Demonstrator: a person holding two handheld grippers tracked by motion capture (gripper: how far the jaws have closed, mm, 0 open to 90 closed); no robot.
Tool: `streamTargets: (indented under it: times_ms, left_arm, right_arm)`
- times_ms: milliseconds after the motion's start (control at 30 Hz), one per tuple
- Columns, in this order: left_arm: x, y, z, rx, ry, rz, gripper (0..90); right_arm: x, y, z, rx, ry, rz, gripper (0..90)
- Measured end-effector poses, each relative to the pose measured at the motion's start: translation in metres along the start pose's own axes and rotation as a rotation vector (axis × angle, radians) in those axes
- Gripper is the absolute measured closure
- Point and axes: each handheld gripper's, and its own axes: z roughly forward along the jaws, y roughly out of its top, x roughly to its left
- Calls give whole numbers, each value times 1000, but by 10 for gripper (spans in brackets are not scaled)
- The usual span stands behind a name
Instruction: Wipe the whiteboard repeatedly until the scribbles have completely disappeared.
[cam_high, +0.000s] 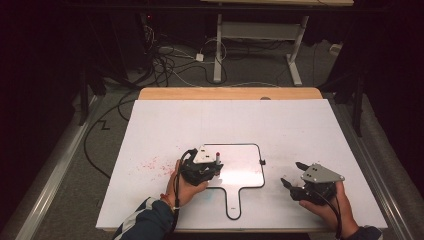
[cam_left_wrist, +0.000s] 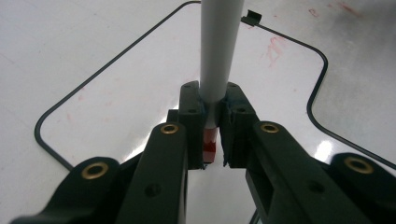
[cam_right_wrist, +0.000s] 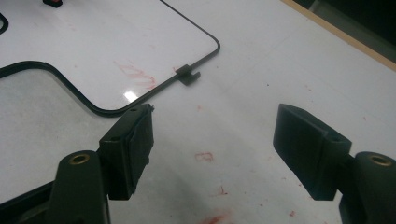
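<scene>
A small whiteboard (cam_high: 245, 170) with a thin black rim and a handle (cam_high: 233, 204) lies flat on the white table, handle toward me. My left gripper (cam_high: 202, 169) sits at the board's near left corner, shut on a marker (cam_high: 218, 157). In the left gripper view the marker (cam_left_wrist: 218, 51) has a grey barrel and a red end held between the jaws of the left gripper (cam_left_wrist: 213, 95), over the whiteboard (cam_left_wrist: 116, 84). My right gripper (cam_high: 292, 174) rests on the table to the right of the board, open and holding nothing. The right gripper (cam_right_wrist: 215, 126) faces the whiteboard's (cam_right_wrist: 107, 37) corner.
Faint red strokes (cam_right_wrist: 137, 74) mark the board near a small black clip (cam_right_wrist: 188, 74) on its rim. Red smudges (cam_high: 150, 165) stain the table left of the board, and more red smudges (cam_right_wrist: 205, 156) lie under the right gripper. A wooden table edge (cam_high: 230, 93) runs along the back.
</scene>
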Motion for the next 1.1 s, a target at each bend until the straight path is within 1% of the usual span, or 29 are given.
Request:
streamTargets:
  times_ms: [67, 100, 167, 267, 433, 467, 533, 633, 700, 733, 833, 867, 900, 933, 967, 1033, 1067, 1100]
  left_arm:
    - [-2, 1, 3, -6, 0, 6, 791]
    - [-4, 3, 6, -10, -8, 7, 791]
    - [-10, 7, 13, -18, -26, 11, 791]
    - [-20, 16, 26, -28, -56, 32, 791]
    - [-37, 28, 46, -47, -112, 46, 791]
    - [-40, 29, 48, -49, -118, 52, 791]
    - [-45, 31, 49, -40, -112, 74, 791]
    - [-41, 29, 42, -18, -116, 78, 791]
    - [-37, 23, 33, -4, -106, 78, 791]
    - [-34, 19, 27, 1, -99, 72, 791]
    - [-25, 7, 9, 20, -74, 65, 791]
    - [-22, 3, 5, 11, -87, 56, 791]
    - [-19, -1, 1, 9, -90, 53, 791]
    - [-18, -5, -5, 19, -60, 36, 791]
    - [-16, -8, -8, 17, -52, 36, 791]
    - [-13, -12, -12, 8, -48, 28, 791]
    - [-12, -13, -12, 0, -51, 22, 791]
    - [-12, -13, -11, -8, -52, 21, 791]
  right_arm:
    - [1, 0, 1, 0, 2, 0, 292]
    - [1, 1, 1, 0, 5, -4, 292]
    - [2, 1, 2, 4, 7, -4, 292]
    - [2, 0, 3, 8, 10, -9, 292]
    - [2, 0, 2, 7, 11, -9, 292]
    - [2, 0, 1, 5, 7, -5, 292]
    - [0, -1, 0, 4, 6, -5, 292]
    - [-1, -1, -1, 0, 3, -6, 292]
    - [-2, -2, -2, -2, -2, -1, 292]
    - [-2, -2, -3, -4, -7, 4, 292]
    - [-2, -2, -3, -4, -8, -1, 292]
    - [-2, -1, -3, -5, -8, -2, 292]
    - [-2, -1, -3, -3, -8, -2, 292]
    - [-1, -1, -2, -2, -7, -1, 292]
    - [-1, 0, -2, -1, -6, -1, 293]
    - [1, 0, -1, -1, -4, -9, 292]
    - [2, 1, 0, -1, -4, -4, 292]
    - [2, 1, 0, 1, -2, -10, 292]
